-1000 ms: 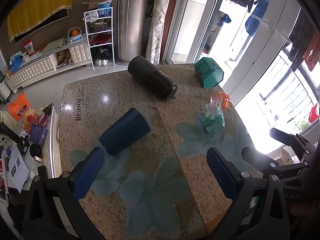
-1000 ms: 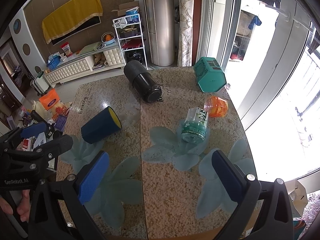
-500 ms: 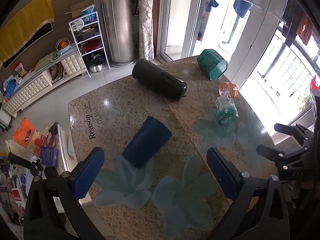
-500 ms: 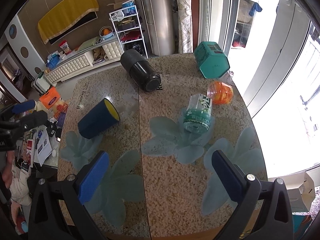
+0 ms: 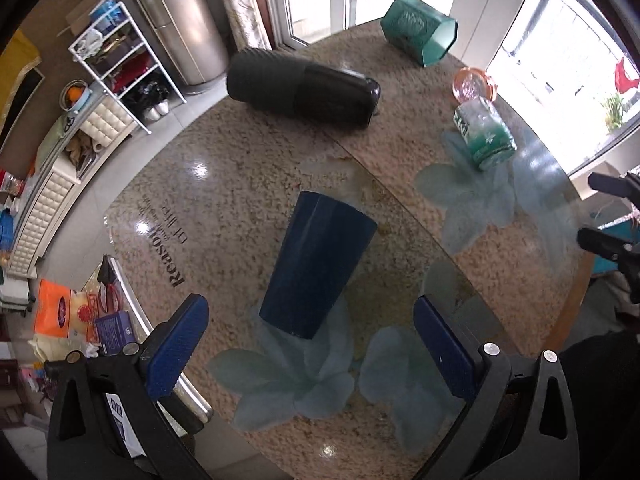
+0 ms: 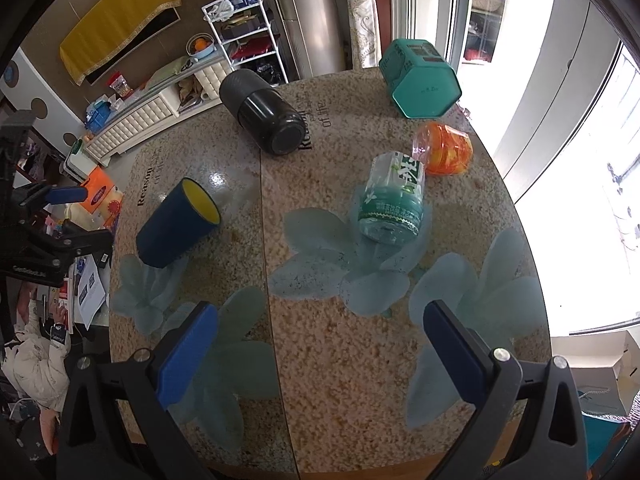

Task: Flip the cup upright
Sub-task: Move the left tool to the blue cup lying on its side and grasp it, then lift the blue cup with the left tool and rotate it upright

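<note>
A dark blue cup (image 5: 318, 262) with a yellow inside lies on its side on the round stone table (image 5: 224, 184). It also shows in the right wrist view (image 6: 176, 222), mouth facing up-right. My left gripper (image 5: 308, 344) is open and empty, just above and in front of the cup's closed base, jaws wide to either side of it. My right gripper (image 6: 320, 352) is open and empty over the table's near middle, well right of the cup.
A black flask (image 5: 304, 90), a teal hexagonal box (image 5: 420, 34), a green-labelled bottle (image 5: 484, 134) and an orange cup (image 5: 474, 84) lie on the far and right parts of the table. The table edge runs along the left, with clutter on the floor beyond.
My left gripper has swung round and come closer to the blue cup, which now lies lengthwise between the jaws' line. The right gripper has shifted slightly; the cup has not moved.
</note>
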`<state>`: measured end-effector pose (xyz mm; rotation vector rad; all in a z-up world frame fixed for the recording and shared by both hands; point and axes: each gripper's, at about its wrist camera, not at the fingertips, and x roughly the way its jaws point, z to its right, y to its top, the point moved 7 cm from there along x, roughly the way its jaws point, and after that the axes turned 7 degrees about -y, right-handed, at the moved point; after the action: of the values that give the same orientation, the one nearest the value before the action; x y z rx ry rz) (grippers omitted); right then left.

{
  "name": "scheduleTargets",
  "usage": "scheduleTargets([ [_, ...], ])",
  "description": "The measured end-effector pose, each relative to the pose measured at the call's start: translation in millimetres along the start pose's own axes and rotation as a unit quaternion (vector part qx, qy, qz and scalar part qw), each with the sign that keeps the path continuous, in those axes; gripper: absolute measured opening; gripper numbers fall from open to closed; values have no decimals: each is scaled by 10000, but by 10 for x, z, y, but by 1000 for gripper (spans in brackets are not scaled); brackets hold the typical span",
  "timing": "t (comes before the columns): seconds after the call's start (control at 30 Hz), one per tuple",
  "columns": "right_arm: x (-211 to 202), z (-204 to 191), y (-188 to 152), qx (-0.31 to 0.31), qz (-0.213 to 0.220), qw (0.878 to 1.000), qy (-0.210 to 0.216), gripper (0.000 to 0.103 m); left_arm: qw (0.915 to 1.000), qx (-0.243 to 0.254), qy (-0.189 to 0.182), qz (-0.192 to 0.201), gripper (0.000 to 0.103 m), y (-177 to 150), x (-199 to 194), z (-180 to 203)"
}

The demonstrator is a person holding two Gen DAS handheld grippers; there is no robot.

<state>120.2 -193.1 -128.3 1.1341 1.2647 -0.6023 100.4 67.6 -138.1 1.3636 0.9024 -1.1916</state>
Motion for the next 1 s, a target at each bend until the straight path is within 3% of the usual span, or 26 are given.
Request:
scheduleTargets([
  [0.13, 79, 73, -14, 20, -148, 9999, -32, 103, 9996, 29, -190, -209, 103, 72, 259, -49],
  [0.6, 237, 326, -33, 239, -477, 9986, -54, 103, 9960, 269, -104, -843, 103, 161, 1014, -192],
  [0.77, 255, 364, -53, 262, -560, 9981, -36, 103, 9958, 250, -91, -872, 103, 138, 1177, -214],
  [0.8, 263, 366, -51, 267, -576, 9980, -30, 103, 9956, 269, -86, -889, 101, 124, 1201, -211],
  [0.9, 267, 363, -42, 275, -587, 9979, -32, 103, 9943, 304, -285, -978, 74, 58, 1297, -132],
  [1.0, 263, 349, -37, 282, -557, 9980, -52, 103, 9953, 139, -306, -907, 73, 43, 1307, -120],
])
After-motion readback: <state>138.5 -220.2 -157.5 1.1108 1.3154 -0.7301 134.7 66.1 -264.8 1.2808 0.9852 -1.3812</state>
